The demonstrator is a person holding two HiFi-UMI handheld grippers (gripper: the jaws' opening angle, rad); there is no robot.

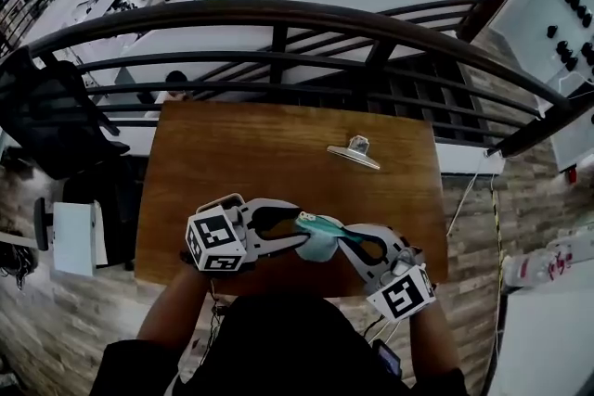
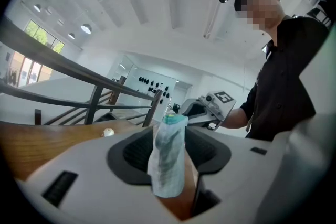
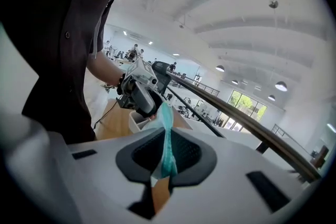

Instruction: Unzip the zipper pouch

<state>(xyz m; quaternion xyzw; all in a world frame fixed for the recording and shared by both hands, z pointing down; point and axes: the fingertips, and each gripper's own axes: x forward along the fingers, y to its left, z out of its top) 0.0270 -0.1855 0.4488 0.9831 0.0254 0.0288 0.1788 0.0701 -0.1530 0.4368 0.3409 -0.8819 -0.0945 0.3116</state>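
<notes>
Both ends of the seemingly limp, light zipper pouch (image 1: 318, 244) are being pinched: left tongs (image 2: 169, 157) on fabric, right tongs (image 3: 167, 159) on the teal zipper edge.

The pale, teal-zippered zipper pouch (image 1: 318, 247) is held aloft, pinched by the left claw (image 1: 301, 241) and right claw (image 1: 347, 235).

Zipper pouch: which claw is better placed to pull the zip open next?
Right, probably. The right claw is shut on the teal zipper edge of the zipper pouch; the left claw clamps its pale body as anchor.

pale teal-edged pouch (image 1: 318, 246), brown wooden table (image 1: 251, 162)
</notes>
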